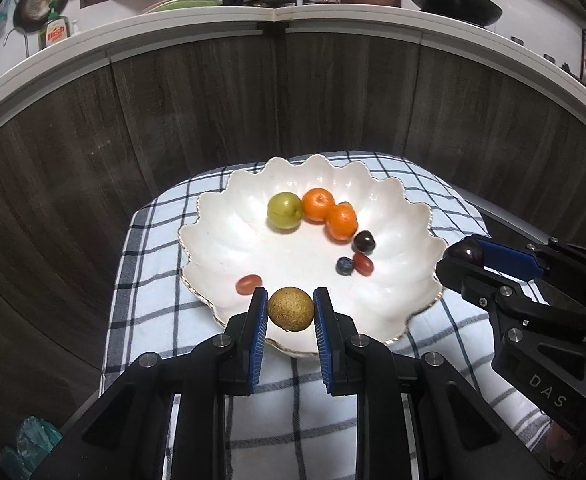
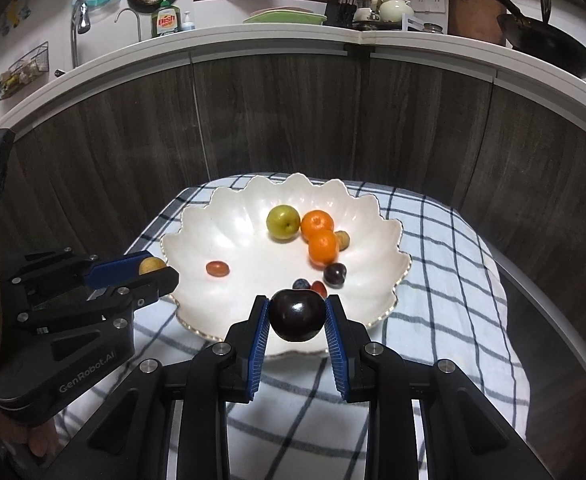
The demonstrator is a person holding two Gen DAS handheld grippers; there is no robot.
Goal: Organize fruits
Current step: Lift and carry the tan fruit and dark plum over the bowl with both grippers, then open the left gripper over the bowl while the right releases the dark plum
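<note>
Holding two fruits at once, I have each one clamped over the near rim of the scalloped white bowl [image 1: 213, 216] so a release would drop it inside rather than onto the checked cloth [image 1: 145, 264]. On my left, the left tongs [image 1: 289, 308] are closed tight on a small brown speckled fruit [image 1: 291, 309], pinched across its middle by the blue pads so it cannot roll out. Just beyond it in the bowl lies a red grape tomato [image 1: 248, 283], apart from the rest. Further in, a green fruit [image 1: 284, 210] and two oranges [image 1: 317, 204] touch in a row, likely grouped by size, with a dark plum [image 1: 364, 241], a blueberry [image 1: 345, 265] and another red tomato [image 1: 363, 263] clustered near them. On my right, the right tongs [image 2: 296, 316] are closed on a dark plum-like fruit [image 2: 296, 315], gripped at its widest part. I judge both are about to be placed with their like.
</note>
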